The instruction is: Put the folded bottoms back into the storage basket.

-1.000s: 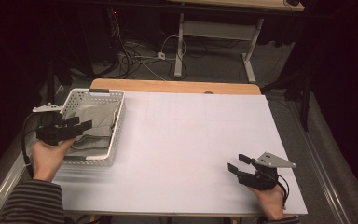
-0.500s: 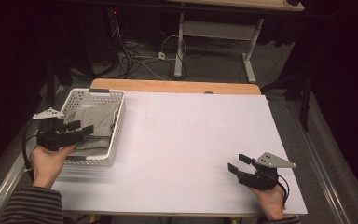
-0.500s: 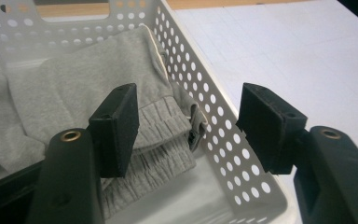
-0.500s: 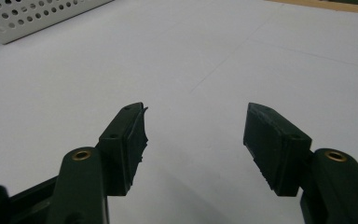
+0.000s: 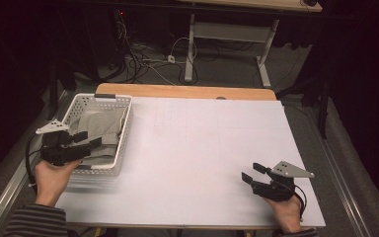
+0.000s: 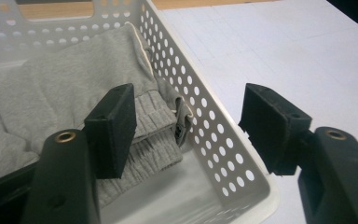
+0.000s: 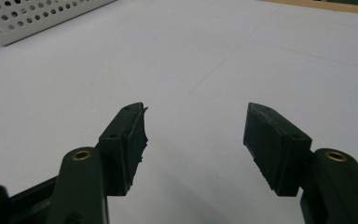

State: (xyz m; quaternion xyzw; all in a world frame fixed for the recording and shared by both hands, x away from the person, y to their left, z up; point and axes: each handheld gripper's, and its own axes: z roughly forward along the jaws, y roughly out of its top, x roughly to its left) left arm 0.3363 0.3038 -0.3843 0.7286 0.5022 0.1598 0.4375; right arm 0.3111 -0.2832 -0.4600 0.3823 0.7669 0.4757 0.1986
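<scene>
Clearly the left gripper (image 6: 186, 130) is spread wide, and its jaws have just been opening further — one black pad hangs inside the basket (image 6: 223, 140), the other outside it, so the perforated wall stands between them without either pad pressing on it. Whether the inner pad brushes the cloth cannot be told. In the high view that gripper (image 5: 86, 141) sits at the basket's (image 5: 123, 143) near end, over the rim.

The basket is white plastic, rectangular, with rounded corners and rows of small round holes through its walls. Inside it lies a grey garment (image 6: 60, 88) — soft, fleecy knit, folded loosely, with a ribbed band and a pale cord at the edge beside the basket's wall.

The right gripper (image 5: 253, 173) rests well apart from the basket, on the white table sheet (image 5: 202, 148) toward the opposite near corner; its jaws (image 7: 193, 140) stand spread with nothing between them. The pads are blocky and matt, one chipped along its edge.
</scene>
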